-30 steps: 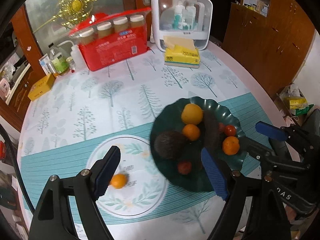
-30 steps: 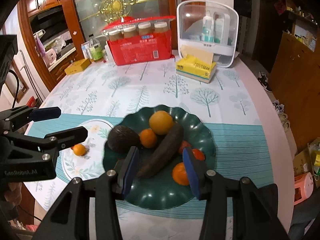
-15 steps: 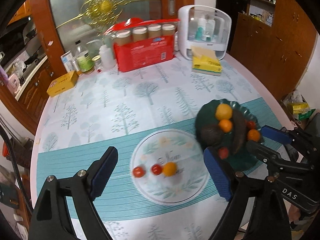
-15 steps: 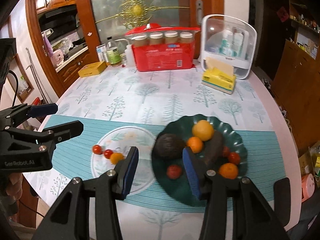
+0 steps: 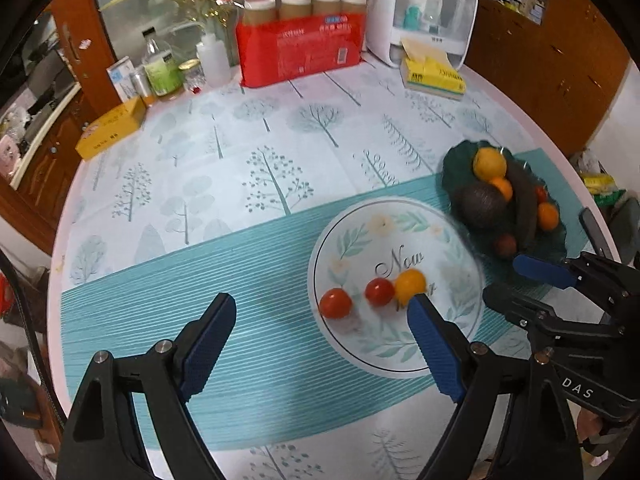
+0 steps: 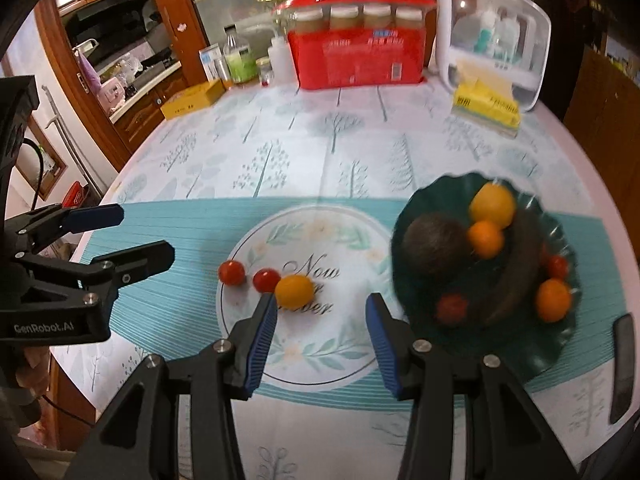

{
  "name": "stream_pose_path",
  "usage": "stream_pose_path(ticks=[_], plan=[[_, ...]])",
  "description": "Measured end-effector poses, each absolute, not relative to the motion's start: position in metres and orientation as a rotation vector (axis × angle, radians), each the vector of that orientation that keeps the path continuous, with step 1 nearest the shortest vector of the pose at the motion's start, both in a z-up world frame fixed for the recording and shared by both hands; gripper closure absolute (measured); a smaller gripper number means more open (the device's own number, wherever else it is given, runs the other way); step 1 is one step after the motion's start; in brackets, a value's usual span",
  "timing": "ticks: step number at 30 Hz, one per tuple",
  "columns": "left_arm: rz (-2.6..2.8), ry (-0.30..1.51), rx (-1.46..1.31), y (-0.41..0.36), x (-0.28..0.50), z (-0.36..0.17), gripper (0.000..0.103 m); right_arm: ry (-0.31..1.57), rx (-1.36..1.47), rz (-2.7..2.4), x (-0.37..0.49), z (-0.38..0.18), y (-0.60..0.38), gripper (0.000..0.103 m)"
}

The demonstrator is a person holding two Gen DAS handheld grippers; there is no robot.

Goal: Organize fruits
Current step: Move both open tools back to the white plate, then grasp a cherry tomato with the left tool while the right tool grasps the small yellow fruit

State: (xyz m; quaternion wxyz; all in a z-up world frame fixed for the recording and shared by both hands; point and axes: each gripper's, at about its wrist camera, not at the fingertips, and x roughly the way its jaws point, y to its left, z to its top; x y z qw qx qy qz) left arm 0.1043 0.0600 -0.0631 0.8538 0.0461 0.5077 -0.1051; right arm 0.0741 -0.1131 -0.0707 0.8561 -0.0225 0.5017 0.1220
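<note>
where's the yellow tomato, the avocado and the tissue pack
yellow tomato [image 6: 294, 290], right wrist view, centre of its skin
avocado [image 6: 434, 246], right wrist view, middle of its dark side
tissue pack [image 5: 434, 76], left wrist view, yellow top face

White plate [image 6: 320, 364] with leaf print and "Now" script, flat on the teal stripe of the table. On its left part, a row: two red cherry tomatoes [image 6: 232, 273] [image 6: 267, 279] and one small yellow-orange fruit [image 6: 294, 290], the right tomato touching the yellow one. Just right of it, dark green scalloped plate [image 6: 440, 196], blurred. It holds a yellow-orange round fruit [image 6: 492, 205], small orange [image 6: 485, 239], dark avocado [image 6: 434, 246], long dark fruit [image 6: 516, 268] lying diagonally, another orange [image 6: 553, 300], small red ones [image 6: 452, 308] [image 6: 557, 267].
</note>
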Motion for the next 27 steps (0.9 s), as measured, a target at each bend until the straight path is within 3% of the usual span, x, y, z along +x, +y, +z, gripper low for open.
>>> stream_pose_path(ticks=[12, 27], plan=[[-0.365, 1.199, 0.131, 0.057, 0.133, -0.133, 0.036, 1.115, -0.038, 0.260, 0.088, -0.121, -0.089, 0.056], [-0.403, 1.272, 0.120, 0.050, 0.152, -0.162, 0.058, 1.141, -0.087, 0.309, 0.104, -0.147, -0.082, 0.056]])
